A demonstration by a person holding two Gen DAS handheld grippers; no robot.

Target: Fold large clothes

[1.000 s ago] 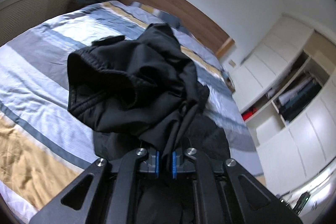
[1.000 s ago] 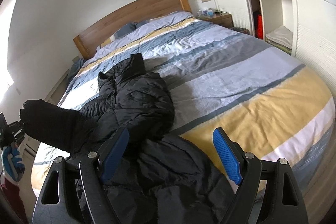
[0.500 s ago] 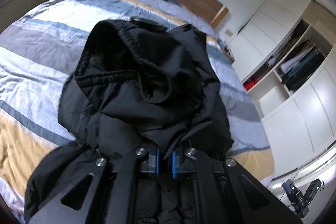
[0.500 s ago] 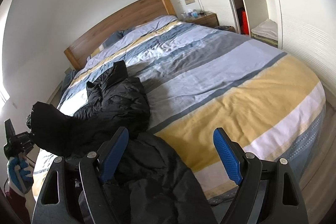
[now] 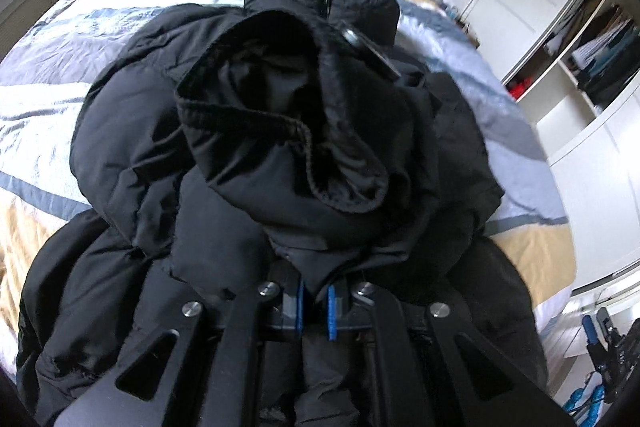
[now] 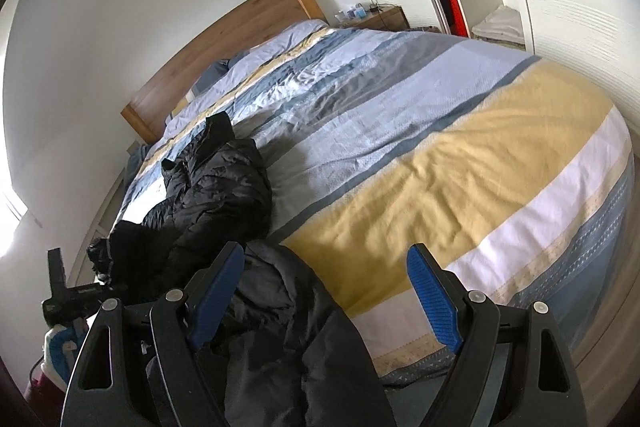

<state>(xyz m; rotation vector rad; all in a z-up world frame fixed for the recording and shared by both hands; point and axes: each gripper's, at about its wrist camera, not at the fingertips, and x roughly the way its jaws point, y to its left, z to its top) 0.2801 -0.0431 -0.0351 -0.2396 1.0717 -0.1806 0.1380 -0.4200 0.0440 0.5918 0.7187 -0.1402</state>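
Sleeve work is the step in hand: the left claw [image 5: 316,303] is clamped tight on a pinch of the black puffer jacket [image 5: 168,163], close behind the sleeve cuff [image 5: 288,131], and carries that sleeve over the jacket's body. The jacket lies on the striped bed [image 6: 460,155], toward its left side, collar pointing at the wooden headboard [image 6: 224,47] and hem hanging off the foot edge. The right claw [image 6: 324,291] stands wide open with nothing gripped; the jacket's lower part only sits below and between its blue pads [image 6: 432,295].

To do this well, I judge the sleeve should be laid straight across the chest, cuff flat rather than bunched as it now is, before the left claw lets go. Padded fabric springs back, so a press down after release would likely help. The open right claw looks well placed to take the hem next; it should bite both layers near the edge, not just the slippery shell. Pulling the hem back onto the bed first would probably keep the fold from sliding off
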